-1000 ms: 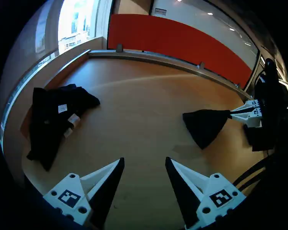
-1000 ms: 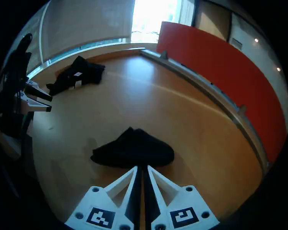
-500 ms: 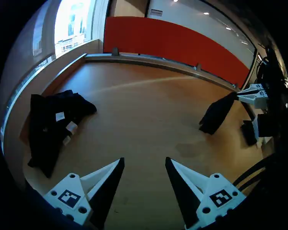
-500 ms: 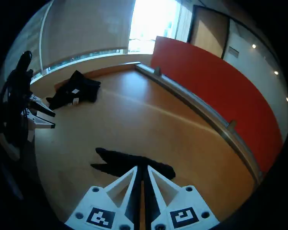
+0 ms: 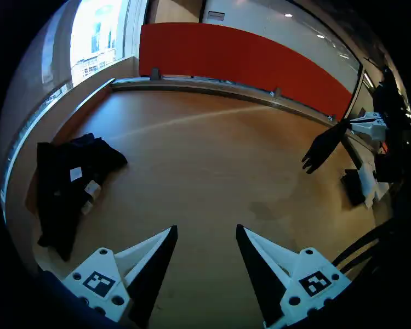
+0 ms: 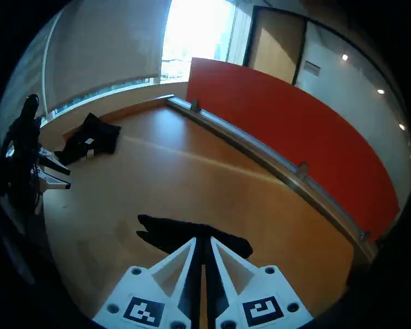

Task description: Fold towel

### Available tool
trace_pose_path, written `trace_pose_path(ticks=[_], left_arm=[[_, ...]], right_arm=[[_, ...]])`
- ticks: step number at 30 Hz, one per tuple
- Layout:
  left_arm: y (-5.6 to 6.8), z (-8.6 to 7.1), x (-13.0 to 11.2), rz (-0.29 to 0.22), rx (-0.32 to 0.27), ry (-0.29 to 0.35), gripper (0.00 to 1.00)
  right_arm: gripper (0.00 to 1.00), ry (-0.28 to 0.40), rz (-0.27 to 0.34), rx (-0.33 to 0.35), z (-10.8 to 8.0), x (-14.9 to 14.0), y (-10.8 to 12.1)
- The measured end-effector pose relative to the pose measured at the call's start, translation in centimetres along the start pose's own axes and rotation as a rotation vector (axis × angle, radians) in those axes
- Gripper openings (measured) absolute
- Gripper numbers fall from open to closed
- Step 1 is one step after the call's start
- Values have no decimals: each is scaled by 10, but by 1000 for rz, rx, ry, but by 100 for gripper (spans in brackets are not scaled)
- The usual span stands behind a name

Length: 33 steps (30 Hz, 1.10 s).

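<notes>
- The right gripper (image 6: 204, 257) has its white jaws pressed together on a soft black towel (image 6: 190, 234). In the right gripper view only a thin slit shows between them.
- Just past the jaw tips the towel spreads to either side as a dark, rumpled band over the smooth wooden table (image 6: 205, 175).
- In the left gripper view the right gripper (image 5: 370, 124) sits at the far right. The towel (image 5: 321, 149) droops from it as a narrow strip above the right part of the table, and a faint shadow lies on the wood, apart from the cloth.
- The left gripper (image 5: 205, 255) has its jaws wide apart with nothing between them, and bare wood shows in the gap.
- In the right gripper view the left gripper (image 6: 53, 172) appears at the left edge, its jaws likewise spread.
- A heap of black cloth with white tags (image 5: 68, 178) lies on the table's far left corner, well apart from the towel.
- A metal rail (image 5: 222, 88) runs along the table's far edge.
- A long red panel (image 5: 244, 57) stands behind the rail.
- A bright window (image 5: 93, 38) lies to the panel's left.
</notes>
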<state>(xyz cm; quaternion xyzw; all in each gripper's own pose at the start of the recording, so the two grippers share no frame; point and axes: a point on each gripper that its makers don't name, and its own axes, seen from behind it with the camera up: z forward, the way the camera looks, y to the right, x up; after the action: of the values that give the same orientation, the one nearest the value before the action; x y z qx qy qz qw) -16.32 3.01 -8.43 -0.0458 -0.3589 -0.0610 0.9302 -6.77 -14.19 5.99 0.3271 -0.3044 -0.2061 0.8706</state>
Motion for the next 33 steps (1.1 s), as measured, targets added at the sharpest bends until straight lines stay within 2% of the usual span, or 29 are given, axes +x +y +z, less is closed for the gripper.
trace_pose_path(ticks=[17,33], left_arm=[[20,10,-1,7,9,-20,78],[37,11,0,26,30,-33,78]], right_arm=[[3,-42,89,-115,-63,-57,118],[3,-104,127,-206,-109,-116,203]])
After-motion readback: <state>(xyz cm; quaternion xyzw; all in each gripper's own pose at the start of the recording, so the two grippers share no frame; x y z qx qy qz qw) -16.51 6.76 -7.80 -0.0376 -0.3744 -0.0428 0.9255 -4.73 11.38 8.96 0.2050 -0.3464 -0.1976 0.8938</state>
